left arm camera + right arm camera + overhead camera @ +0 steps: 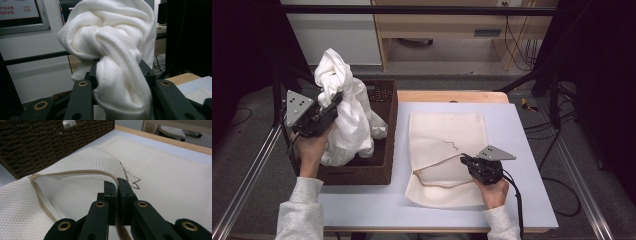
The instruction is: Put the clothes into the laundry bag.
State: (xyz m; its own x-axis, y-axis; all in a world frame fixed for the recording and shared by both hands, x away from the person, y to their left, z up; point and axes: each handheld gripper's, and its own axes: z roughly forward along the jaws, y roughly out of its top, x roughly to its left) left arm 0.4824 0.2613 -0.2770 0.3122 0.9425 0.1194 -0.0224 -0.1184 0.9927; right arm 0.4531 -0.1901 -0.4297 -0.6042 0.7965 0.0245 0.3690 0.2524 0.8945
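Hanging in a knotted bunch above a dark woven basket (382,107), a white garment (344,107) is pinched by the left hand-held gripper (334,102), whose jaws are pressed onto a thick twist of the cloth. The lower folds of the garment trail down into the basket, at the left side of the counter (522,150). Just to the right of the basket, a cream mesh laundry bag (447,137) lies flat on the counter, and its zipped edge is gripped by the right hand-held gripper (466,161), with jaws squeezed tight on the trim so that the upper layer is lifted and the mouth is held open.

The step in hand is judged to be moving the garment from the basket into the bag. To be done well, the garment would need to be raised until its tail is free of the basket rim, then carried across and lowered into the opening, while the bag's edge is kept lifted and steady so the mouth is not allowed to collapse.

From the right gripper view, the gap under the lifted edge (75,173) and the beige zip tape can be made out, along with the basket's weave; from above, this opening is seen as little more than a curved line. From the left gripper view, the knot in the garment (105,37) is shown close up, with the cloth bulging between the jaws
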